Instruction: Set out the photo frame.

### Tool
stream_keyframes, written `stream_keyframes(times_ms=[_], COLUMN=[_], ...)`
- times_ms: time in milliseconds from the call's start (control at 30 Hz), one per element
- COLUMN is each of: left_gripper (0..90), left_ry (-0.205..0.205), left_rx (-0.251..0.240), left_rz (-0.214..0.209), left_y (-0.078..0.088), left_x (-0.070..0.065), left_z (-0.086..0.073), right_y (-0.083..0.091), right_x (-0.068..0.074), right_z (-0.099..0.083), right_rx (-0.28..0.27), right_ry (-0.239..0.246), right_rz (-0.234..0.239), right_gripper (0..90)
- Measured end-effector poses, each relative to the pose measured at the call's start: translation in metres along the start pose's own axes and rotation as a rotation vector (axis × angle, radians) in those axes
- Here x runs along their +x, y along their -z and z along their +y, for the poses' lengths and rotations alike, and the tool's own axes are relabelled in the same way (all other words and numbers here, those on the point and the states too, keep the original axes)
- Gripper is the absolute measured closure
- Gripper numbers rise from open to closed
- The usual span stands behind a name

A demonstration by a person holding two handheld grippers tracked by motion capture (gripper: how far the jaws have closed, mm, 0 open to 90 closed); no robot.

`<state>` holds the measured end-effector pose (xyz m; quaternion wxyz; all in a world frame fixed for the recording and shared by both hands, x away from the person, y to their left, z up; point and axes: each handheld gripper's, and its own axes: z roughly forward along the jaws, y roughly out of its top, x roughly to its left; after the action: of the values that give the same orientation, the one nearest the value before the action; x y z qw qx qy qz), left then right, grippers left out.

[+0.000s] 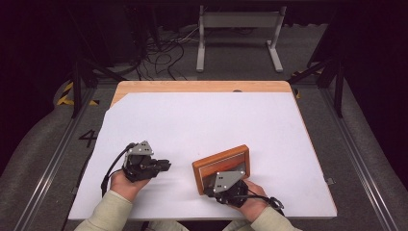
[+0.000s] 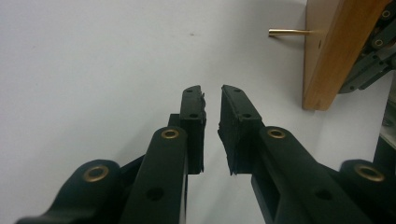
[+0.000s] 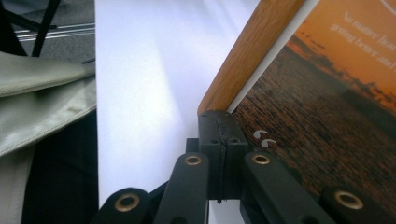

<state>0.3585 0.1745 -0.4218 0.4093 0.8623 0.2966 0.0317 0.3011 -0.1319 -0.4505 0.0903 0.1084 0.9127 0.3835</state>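
Note:
A wooden picture frame (image 1: 222,164) with an orange sunset print (image 3: 336,93) sits tilted near the table's front right. My right gripper (image 1: 210,189) is at its near lower corner. Its jaws (image 3: 219,117) are pressed together, with the tips against the frame's wooden edge (image 3: 243,60) and nothing seen between the pads. My left gripper (image 1: 167,166) rests on the white sheet to the frame's left and points toward it. Its jaws (image 2: 212,95) stand a narrow gap apart with nothing between them. A thin brass rod (image 2: 288,32) sticks out beside the frame's side (image 2: 327,56).
A white sheet (image 1: 202,120) covers most of the wooden tabletop (image 1: 192,86). A pale sleeve (image 3: 42,93) lies at the near left. Beyond the table stand a grey metal stand (image 1: 238,29) and loose cables (image 1: 163,53) on the floor.

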Motion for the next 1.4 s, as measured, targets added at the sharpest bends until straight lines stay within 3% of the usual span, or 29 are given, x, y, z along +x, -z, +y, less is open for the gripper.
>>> stream_keyframes(times_ms=[333,833,1067,1200,1300,1400], left_gripper=[79.0,78.9,76.7,72.4,70.3,68.8], left_ry=[0.01,0.016,0.018,0.017,0.01,0.012], left_rx=[-0.006,-0.006,-0.013,-0.026,-0.031,-0.031], left_rz=[0.002,0.007,-0.002,-0.001,0.005,0.01], left_y=[0.001,0.004,0.006,0.008,0.01,0.011], left_x=[0.0,0.001,0.0,-0.002,-0.002,-0.004], left_z=[-0.001,-0.004,-0.004,-0.004,-0.004,-0.006], right_y=[-0.01,-0.02,0.005,0.027,0.046,0.065], right_x=[0.0,-0.004,-0.005,-0.01,-0.015,-0.022], right_z=[0.009,0.014,0.013,0.008,0.0,-0.01], right_rx=[0.009,0.018,-0.045,-0.078,-0.059,-0.067], right_ry=[-0.019,-0.038,-0.015,-0.021,-0.022,-0.077], right_rz=[-0.059,-0.08,-0.045,-0.05,-0.052,-0.079], right_gripper=[90.0,90.0,89.9,81.7,75.4,69.4])
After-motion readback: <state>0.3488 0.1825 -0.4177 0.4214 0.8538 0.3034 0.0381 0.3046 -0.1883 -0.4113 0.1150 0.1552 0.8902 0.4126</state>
